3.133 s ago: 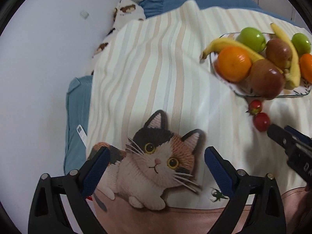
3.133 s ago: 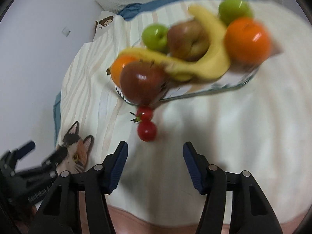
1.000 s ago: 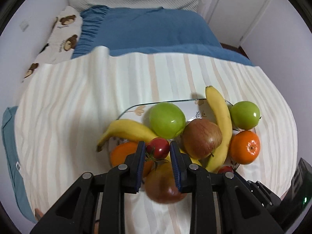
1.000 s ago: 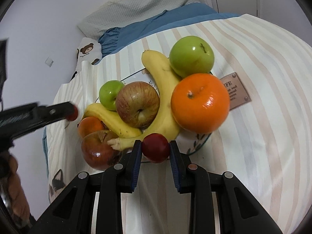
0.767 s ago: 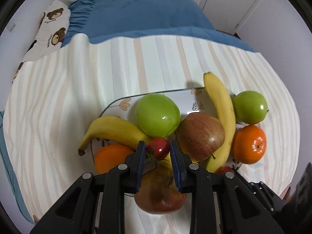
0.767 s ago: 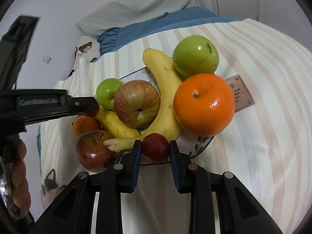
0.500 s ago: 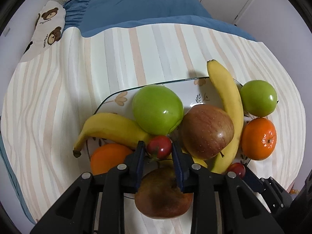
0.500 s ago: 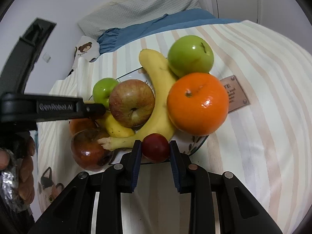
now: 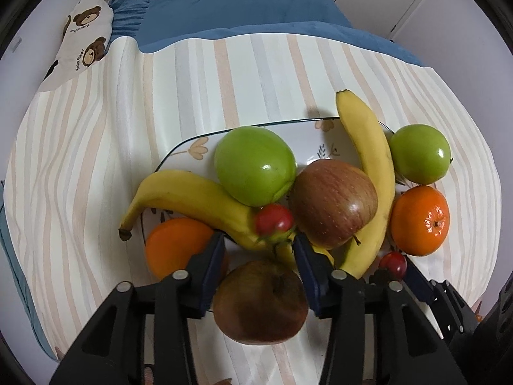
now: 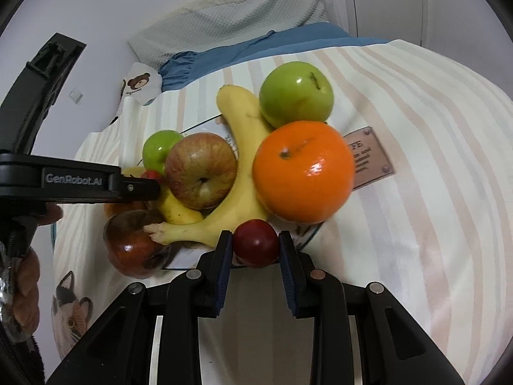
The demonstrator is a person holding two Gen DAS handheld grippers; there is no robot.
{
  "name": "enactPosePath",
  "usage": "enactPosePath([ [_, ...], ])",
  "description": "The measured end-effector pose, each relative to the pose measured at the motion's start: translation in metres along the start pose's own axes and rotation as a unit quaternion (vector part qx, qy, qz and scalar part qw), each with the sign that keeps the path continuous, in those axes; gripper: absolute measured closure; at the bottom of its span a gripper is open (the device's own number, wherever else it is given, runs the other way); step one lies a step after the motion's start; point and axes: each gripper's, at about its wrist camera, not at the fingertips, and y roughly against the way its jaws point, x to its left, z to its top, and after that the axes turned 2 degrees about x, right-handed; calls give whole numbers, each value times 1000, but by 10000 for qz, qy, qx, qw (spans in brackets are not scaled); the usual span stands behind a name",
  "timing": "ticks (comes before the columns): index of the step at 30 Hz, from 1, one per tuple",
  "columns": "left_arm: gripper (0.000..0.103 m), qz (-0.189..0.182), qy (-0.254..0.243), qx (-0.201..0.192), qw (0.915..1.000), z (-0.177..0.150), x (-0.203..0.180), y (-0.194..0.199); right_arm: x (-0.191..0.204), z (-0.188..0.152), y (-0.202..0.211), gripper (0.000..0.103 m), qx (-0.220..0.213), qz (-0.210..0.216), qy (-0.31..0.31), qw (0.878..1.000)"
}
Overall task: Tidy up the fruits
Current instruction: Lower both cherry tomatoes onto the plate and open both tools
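Right wrist view is showing the right gripper [image 10: 255,246] pinching a dark red cherry tomato [image 10: 255,243] between its blue pads, and that tomato is hanging just over the near rim of the glass plate [image 10: 307,232], right below the big orange [image 10: 304,171] and the butt end of the long banana [image 10: 243,173]. So the drop spot is lying straight ahead and a little down from the right gripper, in the narrow gap between banana, orange and rim; the banana's long axis is running away from the gripper toward the far green apple [image 10: 295,95]. I am judging that the coming release is turning on that gap: the tomato is round and the rim is low, so it may be rolling off onto the bed if let go too near the edge.

In the left wrist view the left gripper [image 9: 259,247] is standing spread, its pads either side of empty air above the dark apple [image 9: 260,301], while the other cherry tomato [image 9: 274,221] is sitting free just beyond them, wedged among the curved banana [image 9: 192,199], the green apple [image 9: 255,165] and the red apple [image 9: 333,202]. It is looking slightly blurred, so I cannot tell whether it is settled.

The plate is resting on a striped blanket [image 9: 96,147] over a bed with a blue sheet [image 9: 237,9]; the surface is soft and crowded with fruit
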Motion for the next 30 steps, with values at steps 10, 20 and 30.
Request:
enactPosePath([
  [10,13,255,-159,-362,9989,-11,-15,26,-2,1,13,43,-53,-49,-100,9999],
  [20,10,491,221,-810,9953,-46,3,67,-4,11,55,22,-10,-307,-194,9993],
  [30,11,596,531,-1134,9903,-80,11,97,7,22,101,2,-209,-934,258,9951],
])
